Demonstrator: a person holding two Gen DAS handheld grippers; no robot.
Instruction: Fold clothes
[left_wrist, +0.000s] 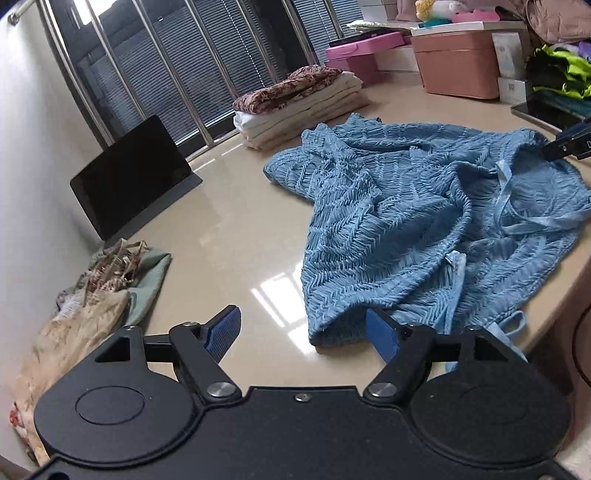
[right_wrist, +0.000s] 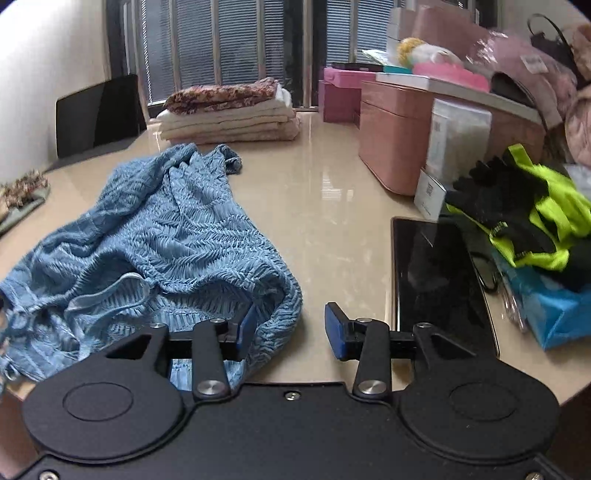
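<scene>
A crumpled blue garment (left_wrist: 424, 221) is spread on a glossy beige table (left_wrist: 229, 236), ahead of both pairs of fingers. The left gripper (left_wrist: 303, 334) is held wide open and nothing is gripped; a bunched corner of the garment lies between its blue pads, close against the right-hand pad (left_wrist: 382, 334), while the left-hand pad is set over bare table. The right gripper (right_wrist: 291, 328) is likewise spread wide with nothing clamped; the garment's edge is draped around its left-hand pad (right_wrist: 246, 328), though actual contact cannot be told, and its right-hand pad is set over bare table. In the left wrist view, the tip of the right gripper is seen at the garment's far right edge. Well beyond the fingers, a stack of folded clothes (right_wrist: 229, 114) is placed near the window. A black tablet (right_wrist: 439, 280) lies just right of the right gripper's fingers, and pink boxes (right_wrist: 399, 136) are stacked further off.
</scene>
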